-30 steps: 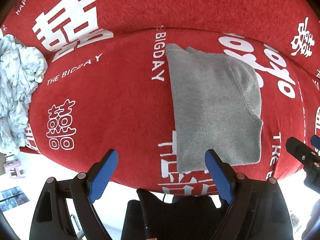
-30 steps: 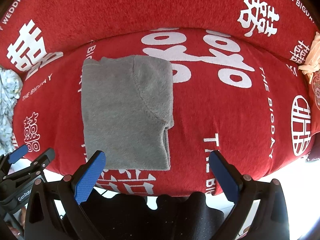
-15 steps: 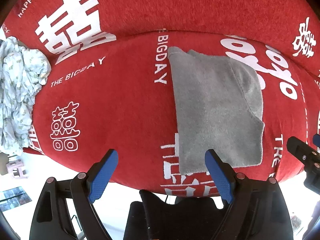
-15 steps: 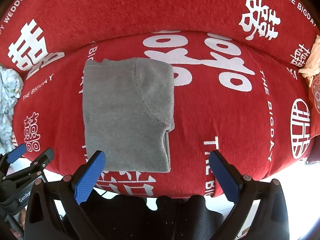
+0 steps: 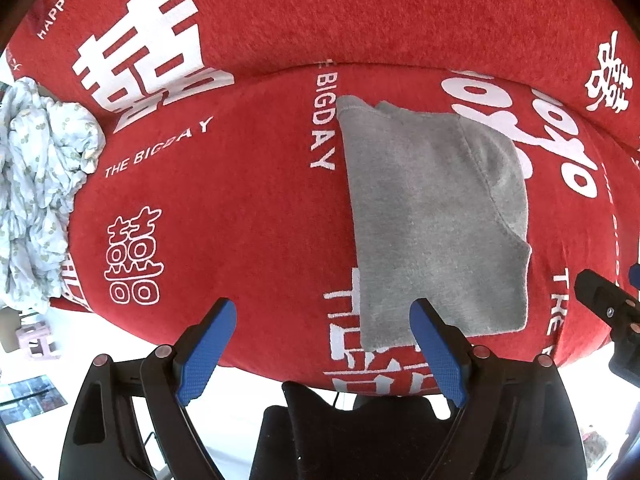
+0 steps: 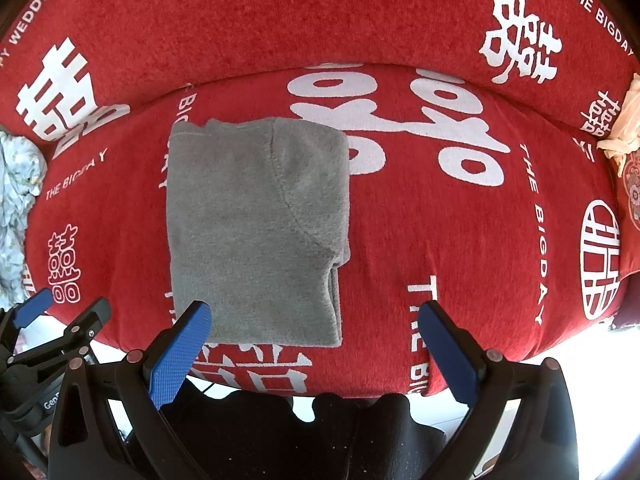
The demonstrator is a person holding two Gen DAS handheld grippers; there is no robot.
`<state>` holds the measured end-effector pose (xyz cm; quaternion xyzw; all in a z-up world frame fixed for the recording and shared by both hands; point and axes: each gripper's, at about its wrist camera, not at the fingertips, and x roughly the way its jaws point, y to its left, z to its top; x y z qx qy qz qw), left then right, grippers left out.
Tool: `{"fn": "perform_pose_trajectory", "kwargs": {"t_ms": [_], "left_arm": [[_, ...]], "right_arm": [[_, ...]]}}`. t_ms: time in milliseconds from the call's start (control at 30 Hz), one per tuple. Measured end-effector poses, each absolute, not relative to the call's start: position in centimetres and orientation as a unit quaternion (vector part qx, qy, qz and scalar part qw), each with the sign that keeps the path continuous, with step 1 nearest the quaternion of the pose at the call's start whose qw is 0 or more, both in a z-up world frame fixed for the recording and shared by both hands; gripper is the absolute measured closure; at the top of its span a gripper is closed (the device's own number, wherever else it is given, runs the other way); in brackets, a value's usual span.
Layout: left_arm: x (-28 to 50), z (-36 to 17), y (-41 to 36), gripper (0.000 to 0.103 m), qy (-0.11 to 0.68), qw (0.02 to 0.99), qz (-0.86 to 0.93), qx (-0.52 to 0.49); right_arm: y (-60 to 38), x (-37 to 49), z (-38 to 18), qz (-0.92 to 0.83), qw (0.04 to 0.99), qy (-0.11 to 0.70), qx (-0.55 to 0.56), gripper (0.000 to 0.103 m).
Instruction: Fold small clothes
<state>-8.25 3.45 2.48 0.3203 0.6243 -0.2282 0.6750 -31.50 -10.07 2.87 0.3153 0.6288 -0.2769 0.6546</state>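
My left tongs (image 5: 320,344) stand wide open, holding nothing, pointing down over the near edge of the red plush sofa seat with white printed characters (image 5: 224,208). My right tongs (image 6: 316,344) are likewise spread wide and empty. Neither set touches any fabric.

The task's thing, the grey fleece garment folded into a rectangle (image 6: 256,232), lies flat on the seat and serves as the landmark here. The right-hand blue pad of my left tongs sits in front of the garment's near-left corner; the left-hand blue pad of my right tongs sits in front of the same near edge. Both tongs hang above the garment, just nearer me than its near hem. I judge this hold to be a check position: the fold looks complete, with a curved seam running across the top layer and layered edges showing at the near-right corner.

Well to the left of the garment, a crumpled pale printed cloth (image 5: 36,192) is heaped at the seat's end, probably the next piece. Well to the right of it, a cream-coloured bunched fabric (image 6: 620,124) rests at the far end. Behind it rises the red backrest (image 6: 280,20). Nothing stands between the tongs and the garment.
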Motion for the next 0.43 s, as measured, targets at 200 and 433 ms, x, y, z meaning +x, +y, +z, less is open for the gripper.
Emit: {"fn": "perform_pose_trajectory", "kwargs": {"t_ms": [200,433], "left_arm": [[-8.17,2.47,3.56,0.014,0.632,0.675,-0.229,0.306],[-8.36,2.56,3.05,0.014,0.631,0.674,-0.235,0.303]], "right_arm": [[-9.74,-31.46,2.8,-0.279,0.654,0.628,0.315,0.0],[-9.61,-31.52,2.5,-0.28,0.65,0.629,0.321,0.0]]}}
